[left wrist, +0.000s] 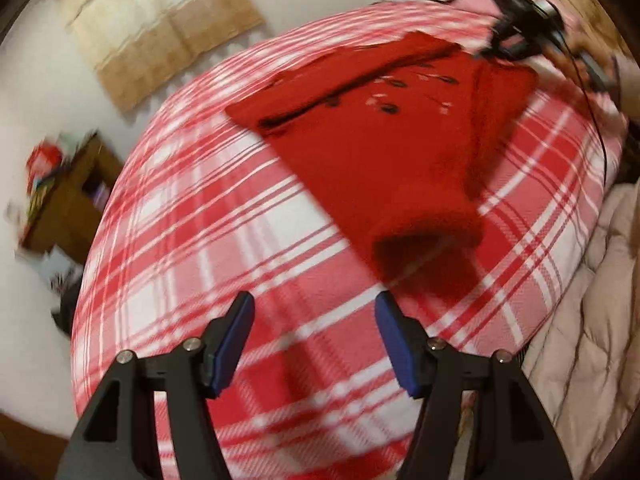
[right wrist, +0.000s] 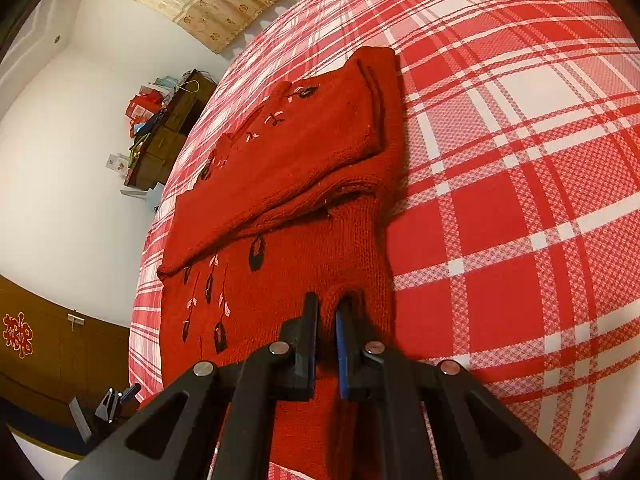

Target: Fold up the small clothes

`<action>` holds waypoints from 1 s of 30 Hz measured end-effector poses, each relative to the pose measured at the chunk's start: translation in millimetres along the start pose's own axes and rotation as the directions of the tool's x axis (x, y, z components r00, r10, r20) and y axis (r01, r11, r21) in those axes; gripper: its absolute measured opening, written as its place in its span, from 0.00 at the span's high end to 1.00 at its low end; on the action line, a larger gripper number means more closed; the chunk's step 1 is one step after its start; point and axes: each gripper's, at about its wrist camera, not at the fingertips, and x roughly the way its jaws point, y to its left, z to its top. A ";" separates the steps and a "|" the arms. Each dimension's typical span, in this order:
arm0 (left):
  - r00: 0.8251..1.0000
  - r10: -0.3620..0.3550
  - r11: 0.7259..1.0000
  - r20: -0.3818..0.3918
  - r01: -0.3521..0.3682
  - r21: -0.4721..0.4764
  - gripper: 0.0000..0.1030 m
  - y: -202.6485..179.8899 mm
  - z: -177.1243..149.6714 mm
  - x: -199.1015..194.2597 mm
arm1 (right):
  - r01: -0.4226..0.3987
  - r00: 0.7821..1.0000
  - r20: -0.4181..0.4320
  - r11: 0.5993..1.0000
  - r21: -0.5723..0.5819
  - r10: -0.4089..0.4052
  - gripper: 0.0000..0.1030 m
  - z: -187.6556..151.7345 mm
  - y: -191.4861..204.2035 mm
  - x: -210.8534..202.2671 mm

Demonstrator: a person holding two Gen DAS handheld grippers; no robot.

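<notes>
Red knit is pinched between the closed jaws of the right tool (right wrist: pixel 326 332), which is clamped on a bunched fold of the red sweater (right wrist: pixel 280 184) near its edge. No earlier picture is given, so only the present stance is told: the left tool (left wrist: pixel 314 336) is seen with its blue-padded jaws standing apart and nothing between them, held above the bed (left wrist: pixel 200 220) just short of the sweater's cuff.

The sweater is spread on the red-and-white plaid bedcover, with one sleeve folded across its front; black and pink leaf embroidery is shown sharply only in the right wrist view. A red ornamental character on a brown cabinet (right wrist: pixel 18 334) is visible only there; it cannot be read with certainty. A cluttered wooden dresser (right wrist: pixel 172 128) is seen in both views. Only the blurred left wrist view shows a pale quilt (left wrist: pixel 592 300) beside the bed and the right tool at the sweater's far end.
</notes>
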 end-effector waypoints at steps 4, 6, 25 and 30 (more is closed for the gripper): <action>0.995 -0.038 0.990 0.095 0.025 0.137 0.36 -22.9 28.6 8.9 | 0.010 1.000 0.000 1.000 0.003 -0.010 0.93 -0.9 1.9 0.5; 0.992 -0.052 0.983 0.119 0.030 0.182 0.36 -28.8 36.5 12.9 | 0.012 1.000 -0.005 1.000 0.007 -0.012 0.93 -0.2 1.9 0.6; 0.819 -0.500 0.584 0.282 0.559 -0.589 0.89 53.3 34.5 84.4 | -0.253 0.967 0.059 0.965 0.075 0.249 0.88 7.7 -13.4 -24.3; 0.821 -0.488 0.566 0.296 0.556 -0.609 0.89 55.6 36.4 90.0 | -0.253 0.948 0.216 0.965 0.065 0.233 0.41 7.2 -26.7 -64.8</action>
